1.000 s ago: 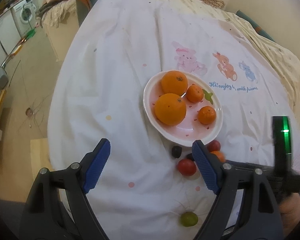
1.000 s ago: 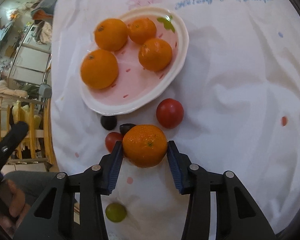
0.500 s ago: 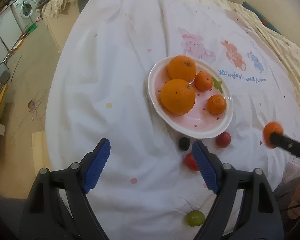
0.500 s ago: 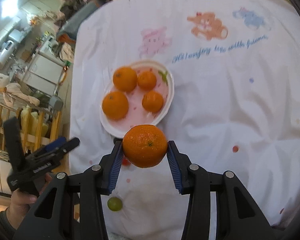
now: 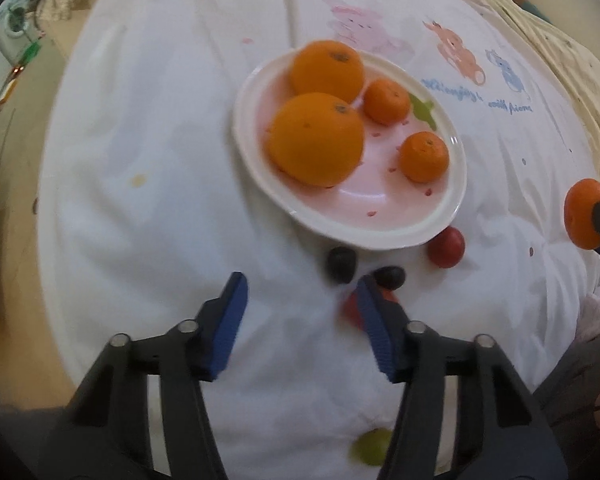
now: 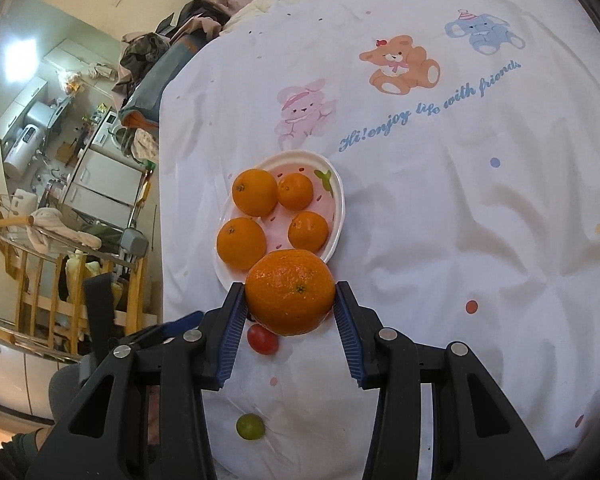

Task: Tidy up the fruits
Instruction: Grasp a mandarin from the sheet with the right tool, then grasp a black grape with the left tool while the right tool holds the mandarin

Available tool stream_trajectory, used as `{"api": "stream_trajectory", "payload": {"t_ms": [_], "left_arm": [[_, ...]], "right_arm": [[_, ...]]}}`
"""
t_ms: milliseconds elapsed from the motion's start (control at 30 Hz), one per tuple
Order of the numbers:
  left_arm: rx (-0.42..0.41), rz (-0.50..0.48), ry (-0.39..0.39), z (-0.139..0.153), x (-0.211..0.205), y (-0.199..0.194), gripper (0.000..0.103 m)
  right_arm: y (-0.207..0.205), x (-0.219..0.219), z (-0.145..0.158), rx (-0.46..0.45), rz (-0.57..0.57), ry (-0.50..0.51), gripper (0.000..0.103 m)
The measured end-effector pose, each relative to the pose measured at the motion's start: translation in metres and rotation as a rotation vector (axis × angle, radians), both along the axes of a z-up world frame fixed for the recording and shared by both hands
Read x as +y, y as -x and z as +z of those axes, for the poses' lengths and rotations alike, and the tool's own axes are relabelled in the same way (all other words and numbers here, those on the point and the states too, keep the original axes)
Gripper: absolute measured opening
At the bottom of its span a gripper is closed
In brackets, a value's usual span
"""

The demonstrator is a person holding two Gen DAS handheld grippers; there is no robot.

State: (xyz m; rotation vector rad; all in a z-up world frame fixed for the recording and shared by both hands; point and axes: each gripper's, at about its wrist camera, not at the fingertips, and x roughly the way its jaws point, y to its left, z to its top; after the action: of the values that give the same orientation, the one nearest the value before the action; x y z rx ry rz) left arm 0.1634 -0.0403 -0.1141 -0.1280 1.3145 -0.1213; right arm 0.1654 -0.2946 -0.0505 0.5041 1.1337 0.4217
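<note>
The right hand-held gripper [image 6: 290, 306] tilts steeply down above the bed [image 6: 460, 220], clenched on a tangerine [image 6: 290, 292], with the plate [image 6: 338, 216] just beyond its tips. The left hand-held gripper [image 5: 300, 300] points almost straight down; its jaws are closing with nothing between them. A tomato [image 5: 350, 310] sits half hidden behind its right finger, two dark grapes [image 5: 341, 265] just ahead.

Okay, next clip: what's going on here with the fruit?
A person is sorting fruit on a cloth-covered table with two handheld grippers. The right gripper holds a mandarin near the plate, which already holds four oranges. The left gripper is closing empty over loose small fruit: two dark grapes, red ones and a green grape.
</note>
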Motion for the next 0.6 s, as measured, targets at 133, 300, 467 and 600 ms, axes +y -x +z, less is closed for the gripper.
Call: {"api": "stream_trajectory", "payload": {"t_ms": [133,300,467,600], "left_arm": [[0.021,-0.029,0.025,-0.01,-0.013,-0.01,0.042],[0.049,-0.046,-0.01,-0.025,-0.022,-0.021,0.042],[0.035,-0.085,-0.056,-0.028,-0.03,-0.022,0.021],[0.034,-0.095,-0.056,-0.028,-0.032,-0.02,0.019]], "right_arm": [[-0.003,-0.002,-0.001,0.001,-0.005,-0.008,0.046],[-0.004,-0.005,-0.004,0.011,-0.014,-0.025,0.046],[-0.005,-0.006,-0.005,0.016,-0.02,-0.026,0.046],[-0.007,-0.004,-0.006,0.022,-0.022,-0.017,0.046]]}}
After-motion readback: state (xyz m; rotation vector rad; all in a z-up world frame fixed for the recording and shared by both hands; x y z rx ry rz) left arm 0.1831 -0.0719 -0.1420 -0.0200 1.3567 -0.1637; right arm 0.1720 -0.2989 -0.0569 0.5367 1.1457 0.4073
